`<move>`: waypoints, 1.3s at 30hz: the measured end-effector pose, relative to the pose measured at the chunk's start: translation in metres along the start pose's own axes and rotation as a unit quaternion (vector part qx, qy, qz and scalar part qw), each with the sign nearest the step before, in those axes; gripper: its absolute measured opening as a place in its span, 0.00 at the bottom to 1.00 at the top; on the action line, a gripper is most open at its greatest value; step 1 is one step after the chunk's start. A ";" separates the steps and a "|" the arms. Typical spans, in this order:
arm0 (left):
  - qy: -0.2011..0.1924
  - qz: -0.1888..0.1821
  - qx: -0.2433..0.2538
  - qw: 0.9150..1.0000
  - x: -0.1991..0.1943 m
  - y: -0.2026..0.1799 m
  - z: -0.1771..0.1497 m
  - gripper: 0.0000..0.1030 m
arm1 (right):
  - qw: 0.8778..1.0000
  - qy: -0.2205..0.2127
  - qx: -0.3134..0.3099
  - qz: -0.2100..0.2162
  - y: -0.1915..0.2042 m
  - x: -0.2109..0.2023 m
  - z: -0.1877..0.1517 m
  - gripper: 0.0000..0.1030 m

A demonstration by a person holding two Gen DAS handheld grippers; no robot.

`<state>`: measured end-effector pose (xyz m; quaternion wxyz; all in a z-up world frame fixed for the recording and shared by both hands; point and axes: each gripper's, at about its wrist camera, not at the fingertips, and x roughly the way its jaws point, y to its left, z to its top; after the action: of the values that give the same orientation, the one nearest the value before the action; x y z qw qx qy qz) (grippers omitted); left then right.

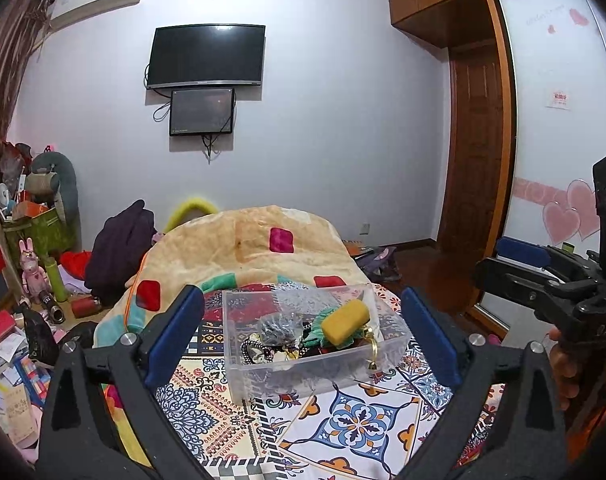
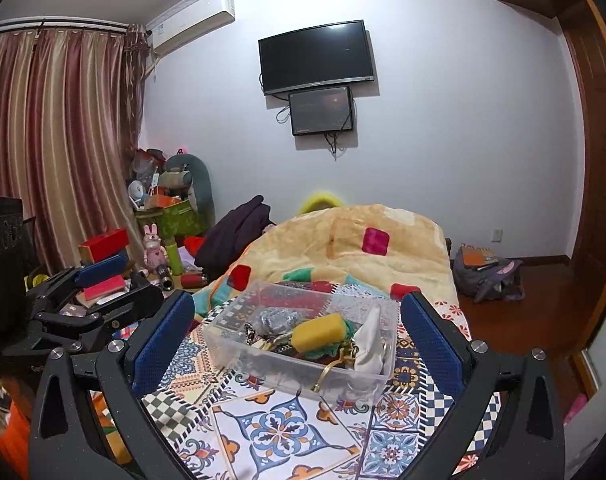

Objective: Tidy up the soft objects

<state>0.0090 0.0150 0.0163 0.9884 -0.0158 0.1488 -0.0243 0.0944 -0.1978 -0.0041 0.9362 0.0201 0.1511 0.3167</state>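
Both tongs, left tongs point(image 1: 303, 320) and right tongs point(image 2: 297, 320), hover level, spread wide, before clear box point(image 1: 303, 376).

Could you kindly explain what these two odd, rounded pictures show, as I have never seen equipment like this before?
No robot here: a person holds a two-finger gripper in each hand, and a fisheye camera on each looks forward along its blue-padded fingers. One picture comes from the left gripper, the other from the right gripper. Both stand open and hold nothing. Between them, on a patterned cloth, sits a clear plastic box containing a yellow sponge, a green fabric piece, a crumpled grey bag and a white cloth. Behind lies a beige blanket.
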 end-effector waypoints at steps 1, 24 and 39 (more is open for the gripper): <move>0.000 0.000 0.000 1.000 0.000 0.000 0.000 0.97 | 1.000 -0.001 0.000 0.000 0.001 -0.001 0.000 1.00; 0.007 -0.012 -0.008 1.000 0.002 0.002 -0.002 0.99 | 1.000 -0.003 0.000 0.001 0.002 -0.003 0.001 1.00; 0.009 -0.016 -0.009 1.000 0.000 0.002 -0.001 1.00 | 1.000 -0.003 -0.004 -0.004 0.006 -0.005 0.004 1.00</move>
<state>0.0085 0.0171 0.0156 0.9864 -0.0272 0.1578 -0.0386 0.0887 -0.1960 0.0021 0.9380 0.0168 0.1475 0.3132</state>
